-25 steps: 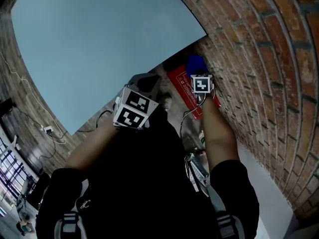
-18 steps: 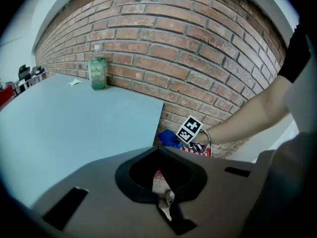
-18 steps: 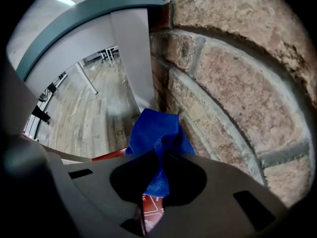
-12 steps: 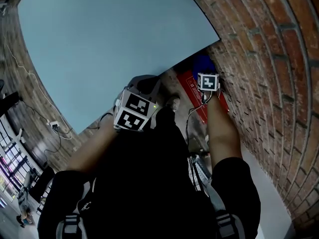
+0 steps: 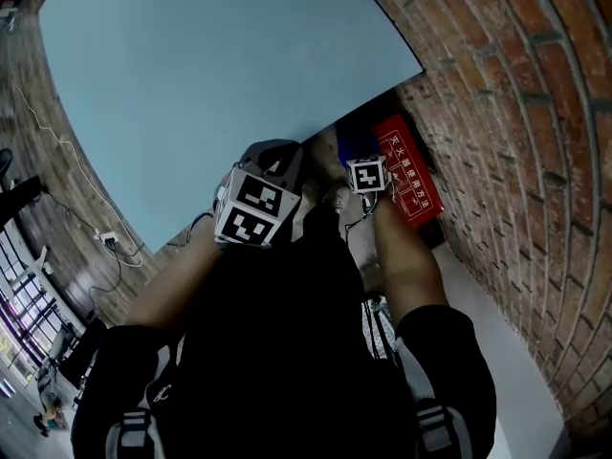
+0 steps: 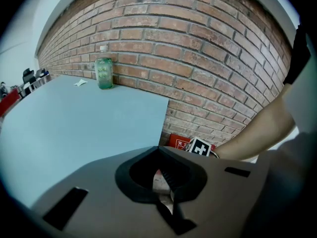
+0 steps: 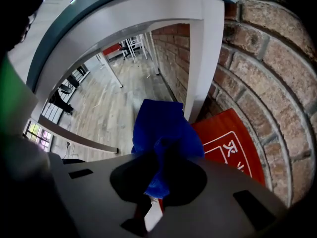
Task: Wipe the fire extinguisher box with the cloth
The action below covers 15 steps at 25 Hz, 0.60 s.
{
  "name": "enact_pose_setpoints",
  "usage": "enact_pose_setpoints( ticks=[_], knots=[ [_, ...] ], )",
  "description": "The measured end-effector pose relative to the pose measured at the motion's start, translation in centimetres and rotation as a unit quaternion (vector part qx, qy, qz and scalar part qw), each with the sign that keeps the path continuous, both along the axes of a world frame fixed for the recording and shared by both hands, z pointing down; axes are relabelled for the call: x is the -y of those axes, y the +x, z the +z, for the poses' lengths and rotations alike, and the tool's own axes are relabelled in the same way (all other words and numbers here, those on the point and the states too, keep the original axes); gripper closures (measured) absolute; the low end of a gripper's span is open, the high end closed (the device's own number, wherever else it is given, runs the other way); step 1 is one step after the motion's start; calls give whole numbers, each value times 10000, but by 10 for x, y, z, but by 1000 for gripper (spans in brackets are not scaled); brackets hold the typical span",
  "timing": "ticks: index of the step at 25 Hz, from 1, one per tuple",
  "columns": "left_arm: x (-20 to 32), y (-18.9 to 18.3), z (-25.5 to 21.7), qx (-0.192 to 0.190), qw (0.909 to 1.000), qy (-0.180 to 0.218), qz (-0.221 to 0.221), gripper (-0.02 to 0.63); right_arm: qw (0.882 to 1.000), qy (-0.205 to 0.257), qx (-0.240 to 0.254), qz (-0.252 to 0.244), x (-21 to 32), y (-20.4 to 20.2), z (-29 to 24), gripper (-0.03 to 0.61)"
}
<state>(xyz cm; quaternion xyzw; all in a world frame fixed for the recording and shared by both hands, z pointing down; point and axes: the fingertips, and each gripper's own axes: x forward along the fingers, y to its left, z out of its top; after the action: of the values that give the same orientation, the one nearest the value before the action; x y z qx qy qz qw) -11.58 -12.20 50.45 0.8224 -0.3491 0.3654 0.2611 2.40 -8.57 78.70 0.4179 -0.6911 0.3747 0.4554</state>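
Printed in white on the red lid of the fire extinguisher box (image 5: 411, 182), inside a thin white frame: a line of Chinese characters. Legible in the right gripper view (image 7: 232, 147) as 灭 at the start, the following characters cut off at the edge. Too small in the head view and left gripper view (image 6: 180, 143) to read further. Green label on the bottle (image 6: 103, 73) on the surface, unreadable. Black-and-white square code patterns on the two marker cubes (image 5: 251, 208) (image 5: 366, 175).

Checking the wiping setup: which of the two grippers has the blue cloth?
The right gripper, next to the red box: the cloth is pinched in its jaws. The left gripper holds nothing.
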Motion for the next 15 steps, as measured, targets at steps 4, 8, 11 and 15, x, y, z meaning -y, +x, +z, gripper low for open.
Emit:
enact_pose_setpoints(
  ticks=[4, 8, 11, 15],
  knots=[
    [-7, 1, 2, 22, 10000, -11, 9, 607, 9997, -79, 58, 218, -12, -3, 1, 531],
    [-9, 4, 0, 23, 9999, 98, 22, 607, 9995, -119, -41, 276, 1, 9, 6, 531],
    [-16, 6, 0, 40, 10000, 6, 47, 607, 9993, -68, -221, 289, 19, 28, 6, 531],
    [-16, 5, 1, 113, 9998, 77, 128, 607, 9980, 141, -373, 497, 49, 58, -2, 531]
  ],
)
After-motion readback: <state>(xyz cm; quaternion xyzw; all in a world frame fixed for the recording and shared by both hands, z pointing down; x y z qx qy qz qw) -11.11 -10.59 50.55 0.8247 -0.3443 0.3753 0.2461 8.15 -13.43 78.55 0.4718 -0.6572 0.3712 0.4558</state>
